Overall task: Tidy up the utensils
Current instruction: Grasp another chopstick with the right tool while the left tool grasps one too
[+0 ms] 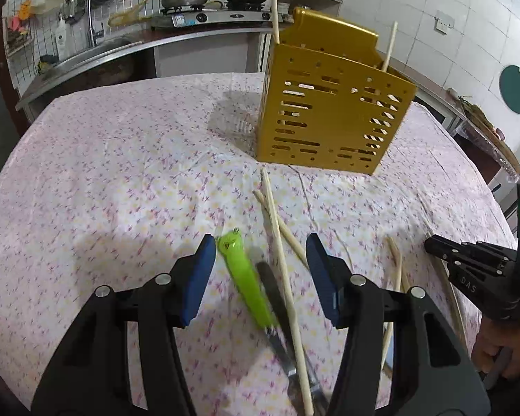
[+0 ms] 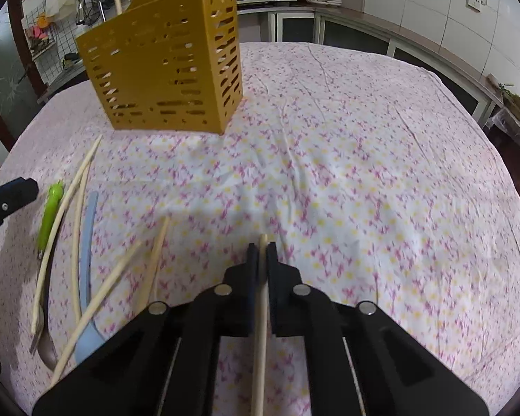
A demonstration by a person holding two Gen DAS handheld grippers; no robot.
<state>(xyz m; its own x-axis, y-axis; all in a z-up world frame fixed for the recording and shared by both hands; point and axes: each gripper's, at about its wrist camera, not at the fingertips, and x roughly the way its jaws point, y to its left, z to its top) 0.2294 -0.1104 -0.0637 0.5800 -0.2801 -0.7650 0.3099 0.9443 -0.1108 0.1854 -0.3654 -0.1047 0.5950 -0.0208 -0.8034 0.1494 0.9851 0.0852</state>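
Right gripper [image 2: 261,248]: clamped on a single chopstick [image 2: 261,312], the stick running lengthwise between the pads with its tip just past them. Left gripper [image 1: 260,260]: spread wide, holding nothing, poised over the green-handled utensil [image 1: 246,277] and a loose chopstick [image 1: 280,242] crossing beside it.

Landmark: the gold slotted holder [image 1: 329,111], upright on the floral tablecloth [image 1: 104,173], two chopsticks already standing in it. Everything still loose lies in front of the holder, on the camera side: green-handled utensil, blue-handled spoon [image 2: 88,242] and several scattered chopsticks [image 2: 149,270].

Likely step: carrying the gripped chopstick to the holder. To do it well:
- Lift clear of the cloth before travelling toward the holder.
- Tilt the stick near vertical, lower end first, above the open top of the holder.
- Release only once the end is well below the rim, lest it glance off the wall or knock the holder over.
- For the left side, close on the green handle alone, avoiding the chopstick lying against it.

Hard to make out:
- Working end of the green-handled utensil, blurred and cut off behind the left gripper's body.
- Inner compartments of the holder, hidden by its walls; which one holds the standing chopsticks, impossible to tell.
- Rear of the gripped chopstick, cut off at the lower edge of the right wrist view.
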